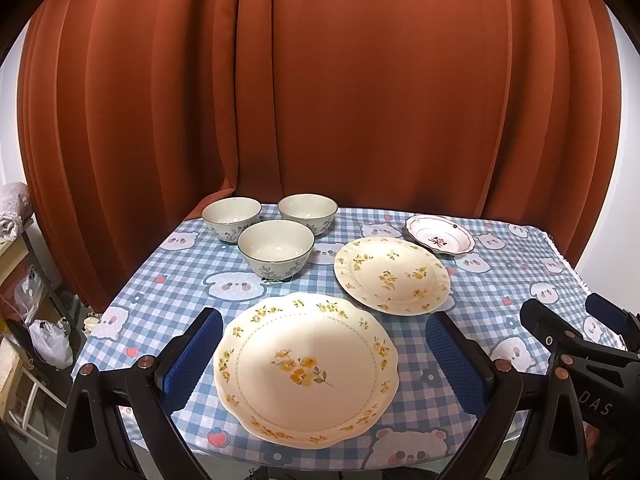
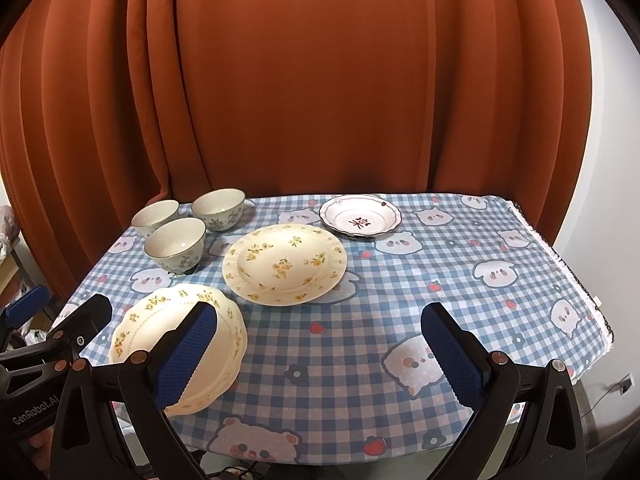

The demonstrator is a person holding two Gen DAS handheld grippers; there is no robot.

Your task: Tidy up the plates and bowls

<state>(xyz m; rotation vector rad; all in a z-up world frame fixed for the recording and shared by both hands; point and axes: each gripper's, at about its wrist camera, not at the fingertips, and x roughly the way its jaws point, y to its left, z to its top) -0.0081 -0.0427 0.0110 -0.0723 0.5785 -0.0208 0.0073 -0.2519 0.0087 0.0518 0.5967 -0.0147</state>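
Scalloped plate (image 1: 306,364) sits low centre on the checked worktop (image 1: 500,280), framed by the left claw (image 1: 322,356), spread wide and empty like the right claw (image 2: 320,354), and a shallow rim pinch could skid it off the near edge.

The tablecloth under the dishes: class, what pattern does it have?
The tablecloth is blue-and-white check with cartoon animal faces and small red fruits, clearest in the right wrist view.

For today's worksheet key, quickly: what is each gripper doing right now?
Left gripper: open, holding nothing, fingers either side of the scalloped plate.
Right gripper: open, empty, over the tablecloth.
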